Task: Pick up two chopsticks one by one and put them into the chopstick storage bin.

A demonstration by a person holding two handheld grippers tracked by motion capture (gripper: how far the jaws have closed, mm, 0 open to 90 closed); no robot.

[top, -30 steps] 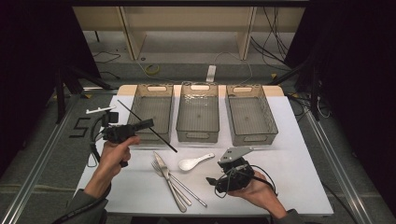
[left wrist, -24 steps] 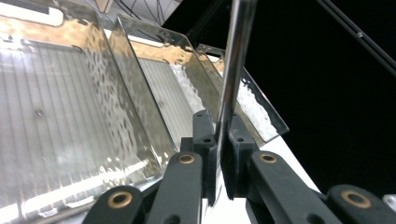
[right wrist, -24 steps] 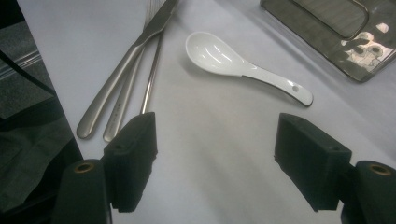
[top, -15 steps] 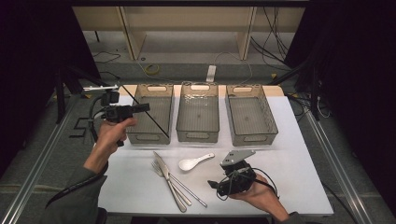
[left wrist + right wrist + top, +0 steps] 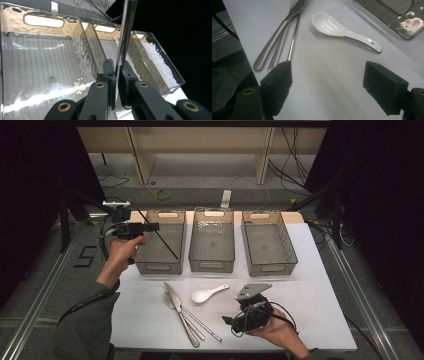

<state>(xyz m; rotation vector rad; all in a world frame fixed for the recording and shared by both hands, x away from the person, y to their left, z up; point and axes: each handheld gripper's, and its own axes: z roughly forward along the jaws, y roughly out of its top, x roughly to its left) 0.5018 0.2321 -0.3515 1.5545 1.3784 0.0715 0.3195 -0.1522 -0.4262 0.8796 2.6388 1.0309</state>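
L claw (image 5: pixel 150 226) w/ thin metal chopstick (image 5: pixel 167 244), now farther back

My left gripper (image 5: pixel 150 226) is black and boxy, with a small white bar on top and a dark cable looping down beside it, and my right gripper (image 5: pixel 227 321) is black too, with a grey three-cornered plate on top and thin black cables curling around it. Up close I see thick black jaws with flat square pads (image 5: pixel 277 79) and shiny brass-coloured round pins at the joints. My arms wear long, dark grey-green sleeves (image 5: pixel 82 322), loose and soft.
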